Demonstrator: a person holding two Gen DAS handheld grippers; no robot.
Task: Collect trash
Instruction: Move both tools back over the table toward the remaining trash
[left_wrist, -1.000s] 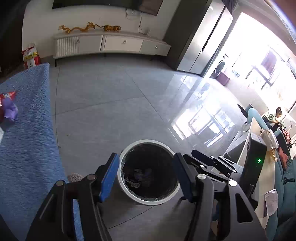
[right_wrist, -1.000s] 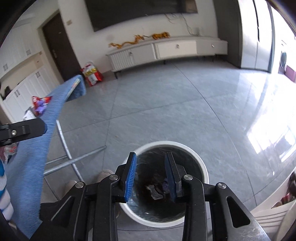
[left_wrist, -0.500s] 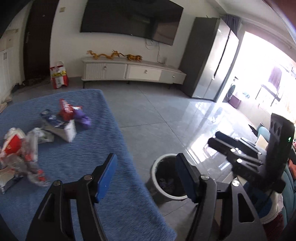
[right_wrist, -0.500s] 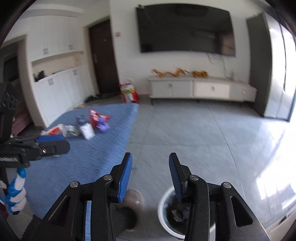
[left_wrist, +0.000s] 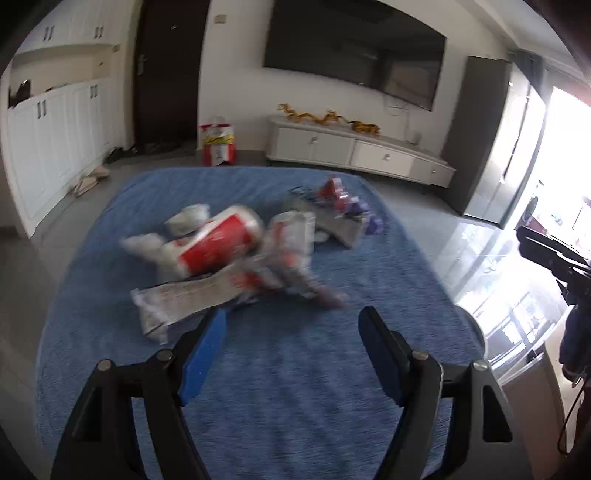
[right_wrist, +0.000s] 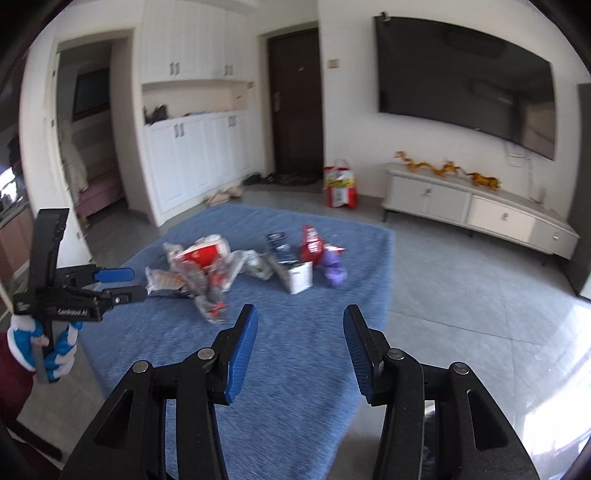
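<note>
Right wrist view — both grippers' jaws opening, empty, above trash (right_wrist: 221, 266) on blue cloth (right_wrist: 295, 332)

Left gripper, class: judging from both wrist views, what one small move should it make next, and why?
Probably ease the left gripper forward and down onto the flat wrapper at the near edge of the trash pile. Its fingers are opening with nothing between them, and that wrapper lies on the blue cloth just ahead of the left finger. The right gripper is empty too.

We see a nubby blue cloth (right_wrist: 303, 354), crinkly shiny plastic wrappers (right_wrist: 207, 280), a paper cup (left_wrist: 218, 243), and glossy floor tiles (right_wrist: 480, 295).
</note>
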